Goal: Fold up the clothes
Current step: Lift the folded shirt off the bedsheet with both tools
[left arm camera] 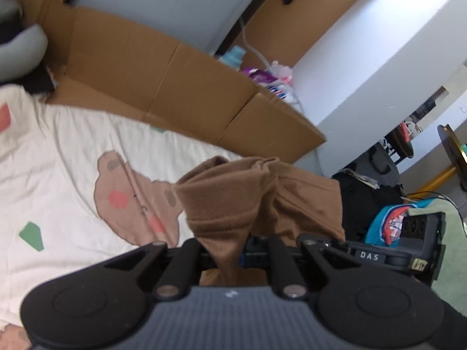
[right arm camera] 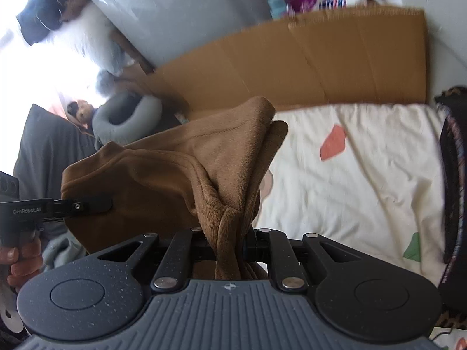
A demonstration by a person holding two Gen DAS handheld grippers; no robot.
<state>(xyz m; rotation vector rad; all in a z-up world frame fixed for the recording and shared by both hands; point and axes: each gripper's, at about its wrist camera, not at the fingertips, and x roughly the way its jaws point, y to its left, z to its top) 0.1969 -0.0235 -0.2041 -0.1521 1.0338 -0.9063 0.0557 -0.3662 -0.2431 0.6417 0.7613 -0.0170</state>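
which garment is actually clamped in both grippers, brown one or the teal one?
The brown garment: it is bunched between the fingers of the left gripper and the right gripper. The teal printed garment lies apart in a pile, untouched.

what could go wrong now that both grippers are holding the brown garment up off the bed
1. The left gripper and right gripper each pinch only a bunched wad of the brown fleece garment, so an edge may slip out.
2. The cloth hangs twisted; laid on the cream patterned bedsheet like this, it would probably crease.
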